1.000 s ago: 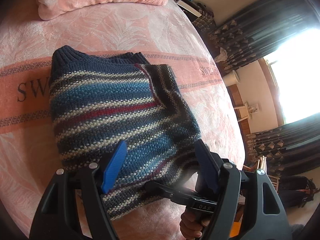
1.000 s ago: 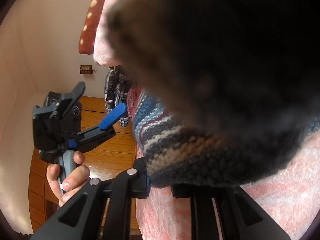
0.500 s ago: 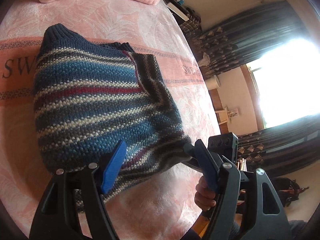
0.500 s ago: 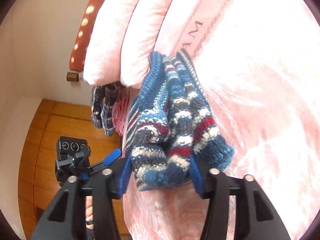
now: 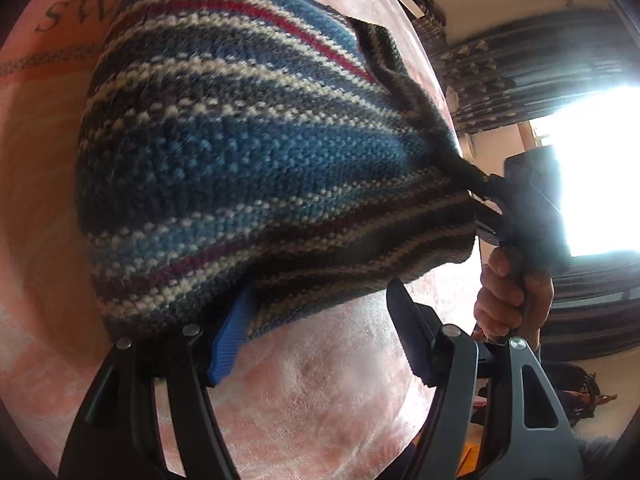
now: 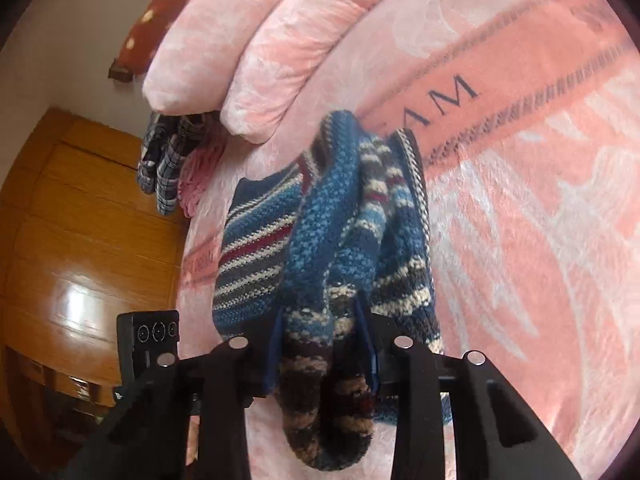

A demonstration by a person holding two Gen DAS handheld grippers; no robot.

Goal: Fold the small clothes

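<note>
Jaws on the right gripper (image 6: pixel 322 354) are clamped on a thick bunch of the striped knit sweater (image 5: pixel 248 152), while the jaws of the left gripper (image 5: pixel 316 336) stand apart, their blue pad only brushing the sweater's lower hem. A second ago the sweater lay flat on the pink bed cover (image 5: pixel 320 392) and half a second ago only its near corner had come up; now most of it hangs lifted off the cover, bulging toward the left wrist camera, so the fold is under way, carried by the right gripper alone. That suggests the near edge is being swung over toward the sweater's far part, which appears to rest on the cover nearer the pink pillows (image 6: pixel 280 52). Relative to the sweater, the right gripper bites its right corner, with a hand (image 5: pixel 508 296) on the handle just below, and the left gripper sits under its lower edge, gripping nothing. Beyond the sweater, plaid clothes (image 6: pixel 164 160) hang off the bed's side.
</note>
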